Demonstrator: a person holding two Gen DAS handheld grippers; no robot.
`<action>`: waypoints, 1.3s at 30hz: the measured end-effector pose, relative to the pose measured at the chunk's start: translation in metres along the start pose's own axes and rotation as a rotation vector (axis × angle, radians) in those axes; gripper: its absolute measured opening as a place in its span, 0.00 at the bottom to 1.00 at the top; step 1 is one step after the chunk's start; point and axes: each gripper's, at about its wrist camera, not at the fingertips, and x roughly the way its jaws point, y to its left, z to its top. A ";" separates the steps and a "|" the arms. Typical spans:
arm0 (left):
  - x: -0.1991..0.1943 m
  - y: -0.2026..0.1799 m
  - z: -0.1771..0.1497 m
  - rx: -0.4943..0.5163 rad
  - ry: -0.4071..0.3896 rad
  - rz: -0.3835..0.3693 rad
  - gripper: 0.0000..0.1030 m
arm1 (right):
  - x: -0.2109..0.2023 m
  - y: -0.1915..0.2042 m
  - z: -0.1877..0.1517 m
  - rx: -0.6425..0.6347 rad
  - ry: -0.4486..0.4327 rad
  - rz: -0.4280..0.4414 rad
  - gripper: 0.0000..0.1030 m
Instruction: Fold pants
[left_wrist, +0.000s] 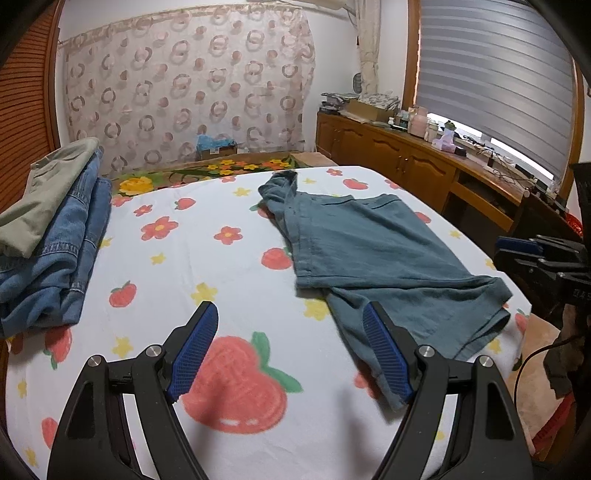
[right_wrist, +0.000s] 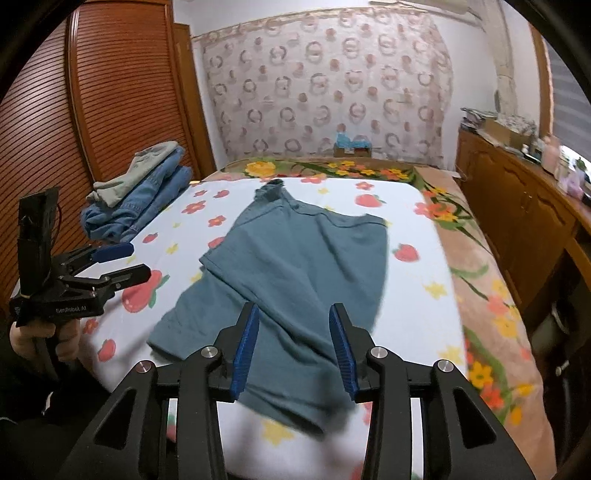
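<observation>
Pants (right_wrist: 295, 266), teal, lie partly folded on the strawberry-and-flower sheet (left_wrist: 207, 254) that covers the bed, the two leg ends nearest the cameras and the bunched waistband at the far end. Right gripper (right_wrist: 293, 347) hangs over the near leg hem with its blue pads parted; cloth shows below the gap, the pads do not press on it, so the tongs are released and nothing is held. Left gripper (left_wrist: 291, 354) hovers over the sheet just beside the left edge of the pants, jaws spread wide, released; its right-hand pad overlaps the near leg end in the left wrist view, and whether it touches the fabric cannot be told. In the right wrist view a hand (right_wrist: 33, 341) grips the handle of the left tool at the left edge. One leg lies crossed over the other near the hems. Further back on the left side of the bed sits a stack of folded jeans (left_wrist: 55, 266) with a pale green garment (left_wrist: 40, 195) on top, well apart from the pants. Beyond the sheet a floral blanket (right_wrist: 332, 168) shows, then a curtain (right_wrist: 325, 85) with ring patterns on the far wall. A wooden sideboard (left_wrist: 399, 155) with clutter runs along the right under a window blind (left_wrist: 491, 74).
</observation>
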 end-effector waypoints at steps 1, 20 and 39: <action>0.002 0.002 0.001 0.002 0.003 0.004 0.79 | 0.007 0.001 0.002 -0.006 0.006 0.007 0.40; 0.027 0.034 0.017 0.030 0.047 0.009 0.79 | 0.073 0.011 0.042 -0.058 0.113 0.104 0.40; 0.035 0.055 0.014 -0.020 0.066 -0.039 0.79 | 0.133 0.049 0.063 -0.170 0.241 0.190 0.40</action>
